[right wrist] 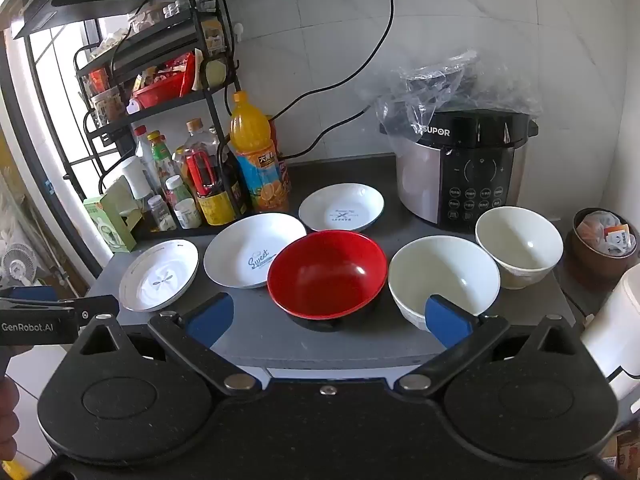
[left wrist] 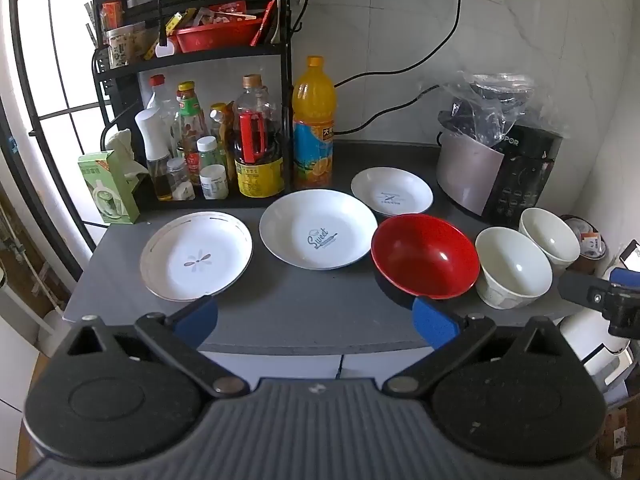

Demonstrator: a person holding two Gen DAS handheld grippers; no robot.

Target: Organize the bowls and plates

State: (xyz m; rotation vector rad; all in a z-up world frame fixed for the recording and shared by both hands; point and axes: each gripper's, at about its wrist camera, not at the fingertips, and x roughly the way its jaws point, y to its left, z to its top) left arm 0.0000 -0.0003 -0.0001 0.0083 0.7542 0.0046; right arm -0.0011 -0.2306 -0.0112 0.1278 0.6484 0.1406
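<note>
Nothing stacked yet: 3 plates (left wrist: 318,229) and 3 bowls (right wrist: 327,271) sit apart on the grey counter (left wrist: 300,316) w/ the left gripper (left wrist: 316,316) and right gripper (right wrist: 328,316) hovering, both spread wide, empty.

Counter inventory: three white plates (left wrist: 196,255) (left wrist: 318,229) (left wrist: 392,191), one red bowl (left wrist: 425,255), two white bowls (left wrist: 514,267) (left wrist: 550,234), one orange juice bottle (left wrist: 313,120), one rice cooker (left wrist: 496,168).

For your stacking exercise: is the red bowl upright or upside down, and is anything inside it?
Upright and empty. The red bowl sits opening-up on the grey counter; both views show its bare, glossy red inside.
</note>
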